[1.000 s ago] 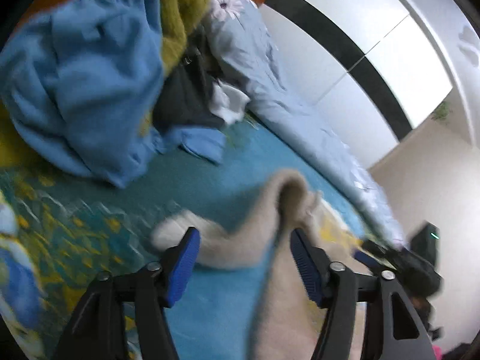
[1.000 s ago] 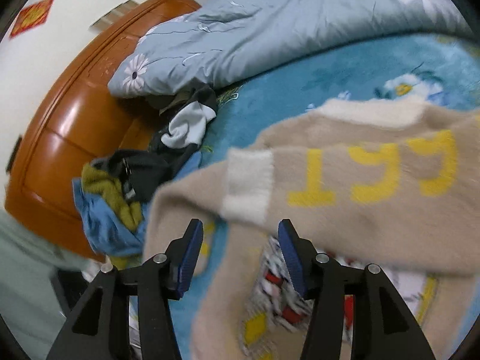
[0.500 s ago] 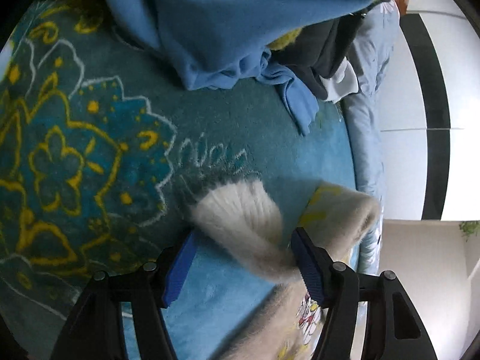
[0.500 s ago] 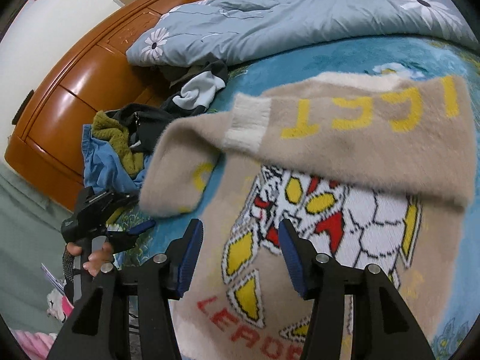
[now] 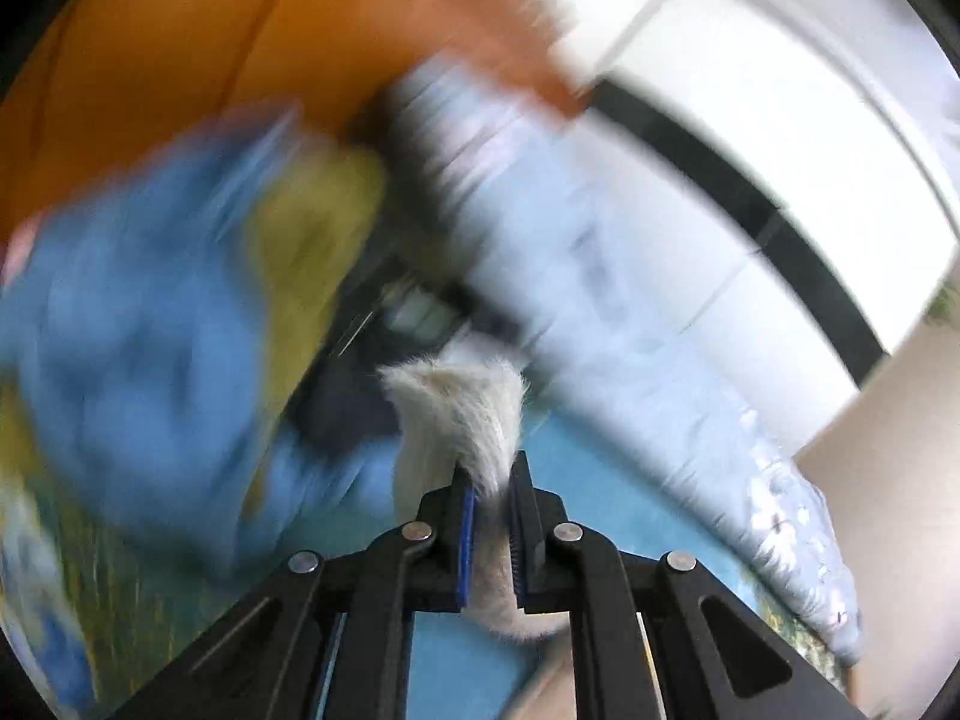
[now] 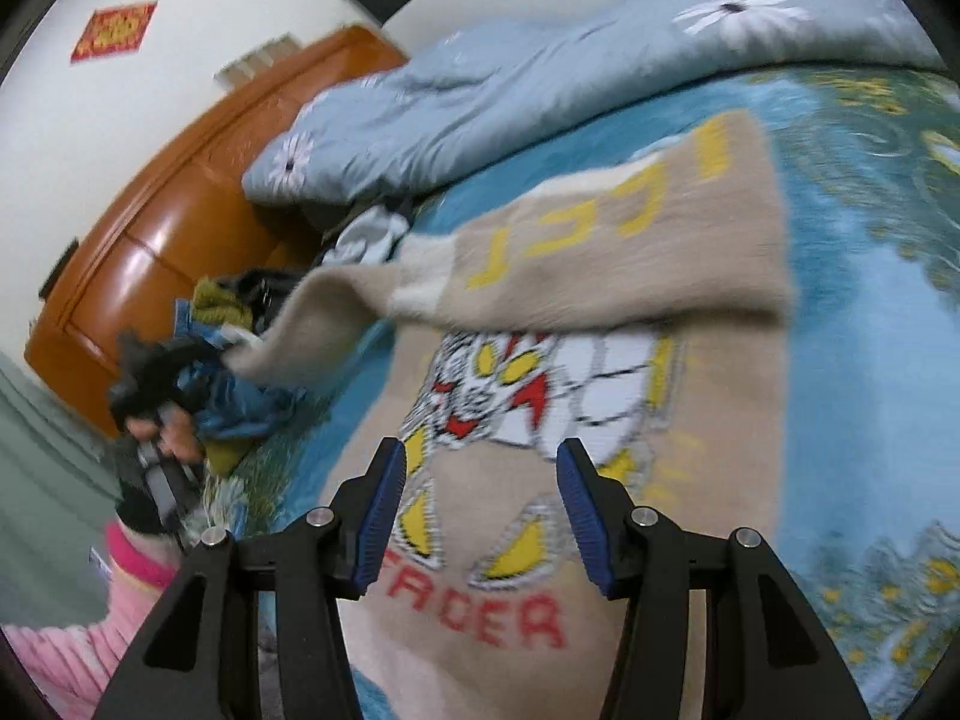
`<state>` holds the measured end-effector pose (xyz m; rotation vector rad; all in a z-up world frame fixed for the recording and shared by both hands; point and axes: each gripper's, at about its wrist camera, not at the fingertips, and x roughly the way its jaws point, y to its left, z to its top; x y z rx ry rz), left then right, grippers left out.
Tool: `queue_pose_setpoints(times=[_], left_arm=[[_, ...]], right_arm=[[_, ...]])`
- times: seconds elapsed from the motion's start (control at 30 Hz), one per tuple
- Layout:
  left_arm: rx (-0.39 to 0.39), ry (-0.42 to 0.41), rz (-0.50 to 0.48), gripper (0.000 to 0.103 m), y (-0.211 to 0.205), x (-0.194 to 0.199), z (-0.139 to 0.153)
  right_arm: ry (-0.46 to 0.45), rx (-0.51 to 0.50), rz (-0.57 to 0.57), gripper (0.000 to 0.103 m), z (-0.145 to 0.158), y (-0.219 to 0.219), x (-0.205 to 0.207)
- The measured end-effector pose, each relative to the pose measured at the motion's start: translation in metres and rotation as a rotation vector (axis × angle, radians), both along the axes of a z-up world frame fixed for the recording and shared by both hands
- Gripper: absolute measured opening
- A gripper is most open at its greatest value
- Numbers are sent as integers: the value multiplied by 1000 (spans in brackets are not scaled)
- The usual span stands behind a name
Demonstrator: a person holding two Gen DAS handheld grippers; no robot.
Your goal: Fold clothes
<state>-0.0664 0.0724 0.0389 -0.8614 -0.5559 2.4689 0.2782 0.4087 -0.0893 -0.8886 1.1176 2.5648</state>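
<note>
A beige sweater (image 6: pixel 708 420) with a cartoon figure and red and yellow letters lies on the blue bed cover. One sleeve is folded across its chest. My left gripper (image 5: pixel 489 483) is shut on the white fuzzy cuff (image 5: pixel 462 414) of the other sleeve and holds it lifted; it also shows in the right wrist view (image 6: pixel 180 360), at the left end of the raised sleeve (image 6: pixel 312 324). My right gripper (image 6: pixel 480 510) is open and empty, hovering over the sweater's chest print.
A pile of blue, olive and dark clothes (image 6: pixel 234 312) lies by the wooden headboard (image 6: pixel 138 252). A light blue flowered duvet (image 6: pixel 540 72) is bunched along the far side. The blue patterned bed cover (image 6: pixel 870 276) lies to the right of the sweater.
My left gripper has shut on the sleeve cuff and lifted it off the bed, swinging fast. My right gripper has moved lower over the sweater front.
</note>
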Motion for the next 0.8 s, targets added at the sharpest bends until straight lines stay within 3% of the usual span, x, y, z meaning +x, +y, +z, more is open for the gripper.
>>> queue_pose_setpoints(times=[0.2,0.27,0.4,0.57,0.67,0.8], left_arm=[[-3,239,-312,10,103,41,71],[-21,266,-456,10,155,62,68],[-85,261,-659,10,233,111,42],[-210,157,-859,10,325,170,-21],[-313,101,-929,10,358,197,-64],[-472,41,-941,10,379,213,-108]], right_arm=[[65,-114,-236,54,-31,37,57],[96,-160,-308,54,-45,46,77],[154,-172,-390,54,-50,51,101],[206,-168,-453,54,-55,56,121],[218,-186,-470,54,-60,59,128],[230,-190,-472,54,-62,61,131]])
